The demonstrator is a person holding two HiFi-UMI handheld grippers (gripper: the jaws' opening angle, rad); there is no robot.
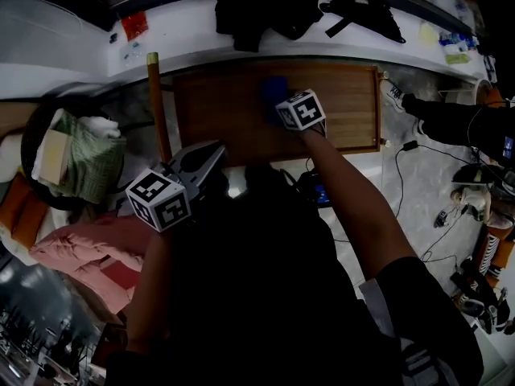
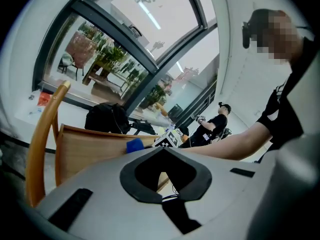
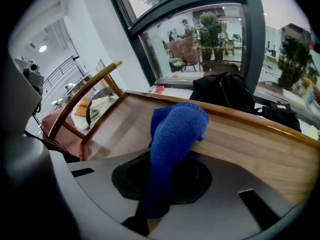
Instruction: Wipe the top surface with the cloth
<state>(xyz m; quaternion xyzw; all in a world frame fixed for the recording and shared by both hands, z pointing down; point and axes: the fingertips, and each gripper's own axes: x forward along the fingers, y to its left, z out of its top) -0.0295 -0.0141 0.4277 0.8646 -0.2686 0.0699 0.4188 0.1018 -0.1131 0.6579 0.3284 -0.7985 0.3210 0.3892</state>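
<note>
Holding: the right gripper (image 3: 160, 186) has its jaws closed on a blue knitted cloth (image 3: 175, 134), pinching its lower end in the middle of the right gripper view.
Markings: each gripper carries a cube with black-and-white square markers. Print on a small red packet (image 1: 134, 24) at the upper left of the head view is too small to read.
Cloth look: deep blue, coarse knit, bunched into a thick rounded roll that rises out of the jaws and bends over at its top.
Cloth place: its bunched end lies over the brown rectangular wooden counter (image 3: 250, 149) with a raised rim. In the head view the cloth (image 1: 272, 89) sits at upper centre, just beyond the right gripper (image 1: 283, 101), over the middle of the counter (image 1: 217, 111).
Left gripper: the left gripper (image 2: 162, 178) has its jaws together with nothing between them. In the head view it (image 1: 205, 161) hangs left of centre, off the near edge of the counter and well apart from the cloth.
Surroundings: a curved wooden chair rail (image 1: 157, 107) stands at the counter's left end. A black bag (image 1: 265, 2) rests on the white ledge at the top of the frame.
</note>
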